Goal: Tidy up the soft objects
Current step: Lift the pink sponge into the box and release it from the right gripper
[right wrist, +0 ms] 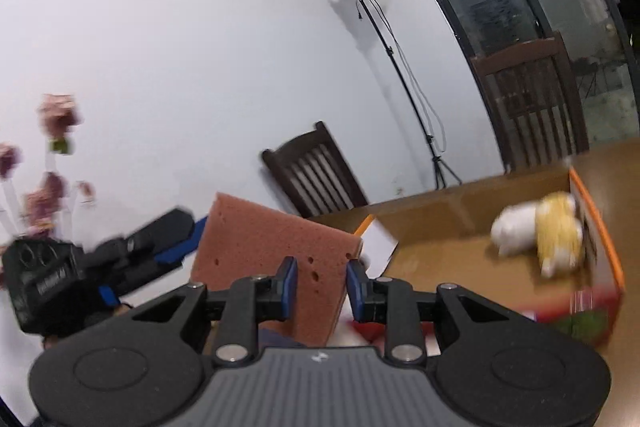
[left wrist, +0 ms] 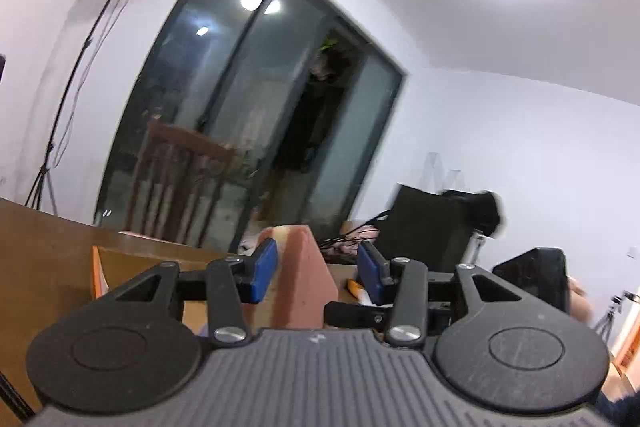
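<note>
Pink sponge (right wrist: pixel 276 247) standing upright between the right gripper (right wrist: pixel 321 287) jaws, touching the left pad with a sliver of gap at the right one, so grip uncertain. Same sponge (left wrist: pixel 298 275) between the left gripper (left wrist: pixel 317 269) jaws, spread wide, right pad well clear. Beyond and right of the right jaws, a cardboard box (right wrist: pixel 440 227) on the tabletop (right wrist: pixel 616 163), plush toy (right wrist: pixel 538 227) inside.

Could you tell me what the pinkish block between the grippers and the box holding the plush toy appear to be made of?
The pinkish block looks like foam sponge: matte, finely pitted, with a few open holes near its edge. The box looks like plain brown cardboard with dull, thin walls and an orange edge. The plush toy seems to be white and yellow fabric, though motion blur hides its surface.
</note>
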